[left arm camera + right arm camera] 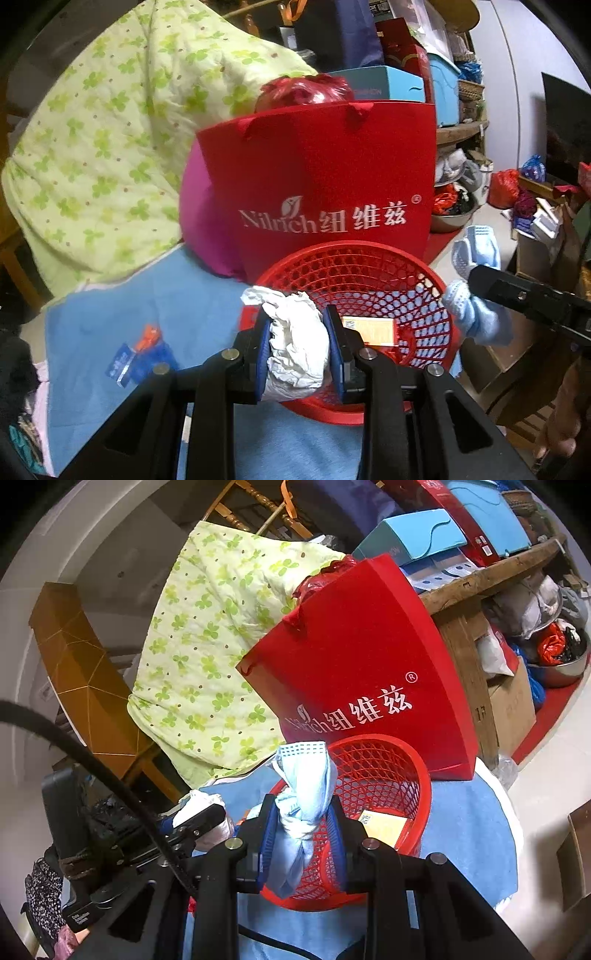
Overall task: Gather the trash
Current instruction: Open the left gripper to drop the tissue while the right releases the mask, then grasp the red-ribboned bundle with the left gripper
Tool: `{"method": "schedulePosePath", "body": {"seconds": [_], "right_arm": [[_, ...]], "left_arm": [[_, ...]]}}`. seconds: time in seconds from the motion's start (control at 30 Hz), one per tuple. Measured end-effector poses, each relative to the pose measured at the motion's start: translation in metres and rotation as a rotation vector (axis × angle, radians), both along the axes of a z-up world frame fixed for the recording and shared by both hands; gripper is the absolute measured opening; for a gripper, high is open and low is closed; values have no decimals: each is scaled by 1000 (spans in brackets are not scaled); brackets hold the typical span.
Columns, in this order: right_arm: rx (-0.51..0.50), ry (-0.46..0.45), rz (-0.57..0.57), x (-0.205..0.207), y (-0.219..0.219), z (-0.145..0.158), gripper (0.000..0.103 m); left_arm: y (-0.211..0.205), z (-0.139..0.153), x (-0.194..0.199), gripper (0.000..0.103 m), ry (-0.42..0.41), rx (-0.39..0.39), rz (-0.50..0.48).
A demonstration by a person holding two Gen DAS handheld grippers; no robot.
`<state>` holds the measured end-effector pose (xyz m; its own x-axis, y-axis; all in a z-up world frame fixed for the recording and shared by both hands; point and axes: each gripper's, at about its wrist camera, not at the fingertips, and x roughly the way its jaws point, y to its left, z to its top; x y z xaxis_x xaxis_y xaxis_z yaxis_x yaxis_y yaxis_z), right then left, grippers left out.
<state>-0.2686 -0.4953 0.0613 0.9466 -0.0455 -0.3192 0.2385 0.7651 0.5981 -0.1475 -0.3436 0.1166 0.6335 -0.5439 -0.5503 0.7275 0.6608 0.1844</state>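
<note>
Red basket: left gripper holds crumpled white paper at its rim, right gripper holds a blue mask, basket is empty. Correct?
Not quite. The red basket isn't empty: a yellow-orange card lies inside, seen in the left wrist view. The left gripper does hold the crumpled white paper, and the right gripper the blue mask.

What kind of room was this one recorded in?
Probably a cluttered bedroom or storage room at home: a green clover-print quilt, a wooden shelf stacked with boxes, and a red paper gift bag.
</note>
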Motion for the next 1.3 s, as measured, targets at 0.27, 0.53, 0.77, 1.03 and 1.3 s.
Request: {"method": "schedulePosePath", "body": {"seconds": [0.27,0.53,0.77,1.03,1.3], "right_arm": [[8,15,-19,2,-8,-5,29],[12,51,-22,18,-14,-14,29],[85,110,-38,36,-23,-34,55],[1,42,-53,17,-3,-18,67],[-150,-75,108,20,60,33,67]], "left_arm": [[-2,-3,7,29,52,-44,-56],[-9,-15,20,31,137,-72,-122],[-12,-25,25,74,108,-65,-108],[49,-26,27,75,16,-25,17],[198,-58,62,76,36,-15,349]]}}
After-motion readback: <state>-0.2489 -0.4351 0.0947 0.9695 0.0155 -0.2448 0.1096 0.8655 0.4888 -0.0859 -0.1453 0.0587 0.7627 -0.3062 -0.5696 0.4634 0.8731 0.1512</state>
